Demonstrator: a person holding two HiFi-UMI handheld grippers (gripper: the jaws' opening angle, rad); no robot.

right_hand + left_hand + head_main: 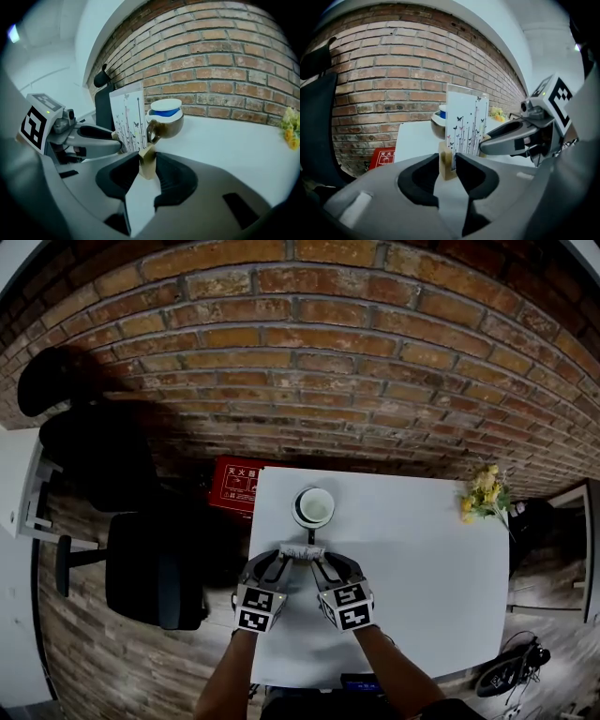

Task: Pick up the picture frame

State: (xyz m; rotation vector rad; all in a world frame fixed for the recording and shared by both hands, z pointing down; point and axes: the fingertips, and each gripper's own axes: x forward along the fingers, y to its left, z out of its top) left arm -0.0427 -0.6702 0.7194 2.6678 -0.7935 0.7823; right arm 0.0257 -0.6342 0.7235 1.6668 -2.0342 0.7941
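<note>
Left hand-held gripper (447, 163), right hand-held gripper (147, 164), picture frame (467, 123) between (feet pinched)

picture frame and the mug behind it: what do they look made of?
The picture frame: a clear, glossy panel, likely acrylic or glass, over a white sheet printed with butterflies. Its foot blocks look like pale bare wood, matte tan. The mug: probably glazed ceramic, with a brownish outside that catches shiny highlights, a white rim and blue inside.
</note>
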